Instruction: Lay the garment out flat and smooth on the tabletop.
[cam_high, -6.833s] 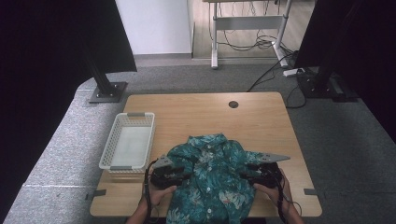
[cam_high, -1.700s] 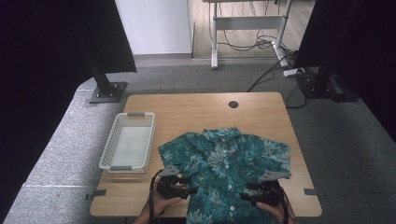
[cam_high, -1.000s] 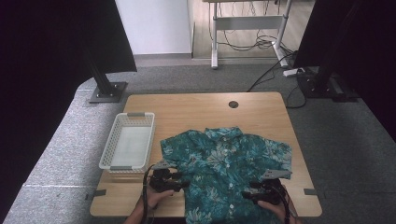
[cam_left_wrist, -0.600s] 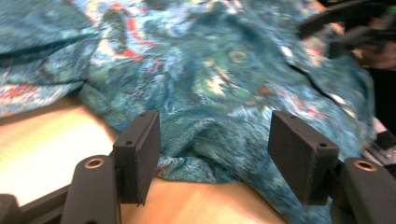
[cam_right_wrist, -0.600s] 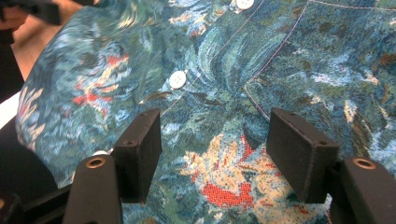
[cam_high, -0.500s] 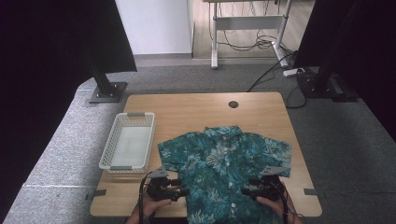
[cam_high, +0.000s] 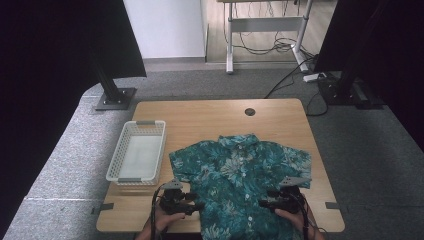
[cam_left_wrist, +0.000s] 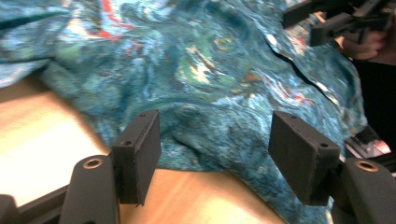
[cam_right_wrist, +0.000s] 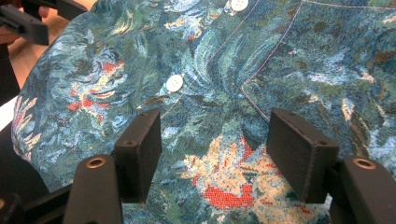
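Nearest the person, both tongs are hovering at the front hem of a teal short-sleeved shirt printed with pale and red flowers (cam_high: 240, 185). The left tongs (cam_high: 196, 206) are standing spread, jaws wide apart above the shirt's side edge where it is meeting the wood. The right tongs (cam_high: 264, 203) are likewise spread over the buttoned front, gripping nothing.

The shirt is lying front-up and nearly flat on the light wooden bench (cam_high: 210, 117), its hem draping over the near edge. To smooth or fold it well, each jaw pair should probably be closing on a single thin layer at the hem corners, pulling evenly so the soft woven cloth is not bunching. White round buttons (cam_right_wrist: 174, 83) are running up the placket.

Farther left, a white perforated plastic basket (cam_high: 136, 157) is sitting beside the sleeve.
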